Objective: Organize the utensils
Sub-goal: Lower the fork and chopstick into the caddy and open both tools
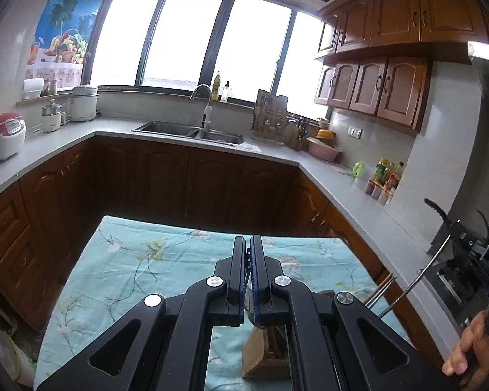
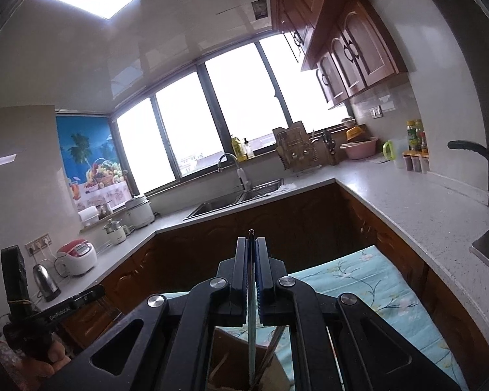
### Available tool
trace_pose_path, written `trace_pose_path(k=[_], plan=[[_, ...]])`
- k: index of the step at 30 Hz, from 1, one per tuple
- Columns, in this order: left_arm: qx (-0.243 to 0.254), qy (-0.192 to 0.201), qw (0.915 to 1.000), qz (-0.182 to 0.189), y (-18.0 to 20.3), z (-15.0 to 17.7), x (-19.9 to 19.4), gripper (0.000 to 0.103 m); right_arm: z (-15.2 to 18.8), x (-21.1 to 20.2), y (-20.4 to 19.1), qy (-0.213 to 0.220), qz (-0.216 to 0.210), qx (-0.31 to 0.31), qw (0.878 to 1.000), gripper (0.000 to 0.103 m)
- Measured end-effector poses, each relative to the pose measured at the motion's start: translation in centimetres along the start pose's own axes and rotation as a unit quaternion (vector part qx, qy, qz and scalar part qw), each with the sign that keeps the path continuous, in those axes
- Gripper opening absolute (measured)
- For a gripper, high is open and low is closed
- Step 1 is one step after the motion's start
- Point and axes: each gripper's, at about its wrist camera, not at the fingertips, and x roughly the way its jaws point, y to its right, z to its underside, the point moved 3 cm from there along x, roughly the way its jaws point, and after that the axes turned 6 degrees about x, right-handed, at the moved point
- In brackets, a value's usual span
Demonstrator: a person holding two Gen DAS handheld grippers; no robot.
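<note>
My left gripper (image 1: 248, 239) is shut above the table with the teal floral cloth (image 1: 140, 260), and nothing shows between its blue pads. Under it lies a brown box (image 1: 254, 355), partly hidden by the jaws. My right gripper (image 2: 251, 239) is shut on a thin metal utensil (image 2: 251, 325) that runs upright through the pads, its tip poking out above them. Below it, an open brown box (image 2: 225, 358) holds several sticks. In the left wrist view this utensil (image 1: 417, 273) is a slim metal rod slanting down from the right gripper, which a hand (image 1: 469, 345) holds. Chopstick ends (image 1: 383, 288) show beside it.
A grey L-shaped counter (image 1: 342, 189) wraps the room, with a sink (image 1: 192, 132) under the window. A rice cooker (image 1: 3, 137) stands left, seasoning bottles (image 1: 386, 176) and a pink basin (image 1: 324, 150) right. A black pan handle (image 2: 472, 150) juts out near the right wall. Wooden cabinets (image 1: 179, 189) face the table.
</note>
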Motion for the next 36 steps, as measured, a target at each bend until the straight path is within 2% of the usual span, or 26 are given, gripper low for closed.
trace_pose_path(k=[6,14,18,28,36], plan=[[0.014,-0.015,0.9998,-0.003,1.4,1.0,2.2,0.001,1.9,1.3,0.9,-0.007,0.0,0.004,1.0,0.004],[0.034,-0.042,0.9985,-0.005,2.4,2.3,4.6,0.001,5.6,3.0,2.2,-0.042,0.004,0.013,0.999,0.004],[0.048,-0.039,0.9981,-0.005,2.9,2.3,4.6,0.001,6.8,3.4,2.5,-0.055,0.006,0.019,0.998,0.004],[0.083,-0.057,0.9948,0.01,4.0,3.6,5.0,0.002,7.9,3.9,2.8,-0.069,0.01,0.016,0.997,0.004],[0.088,-0.064,0.9941,0.006,4.5,3.9,5.0,0.003,8.0,4.0,3.0,-0.074,0.011,0.018,0.997,0.004]])
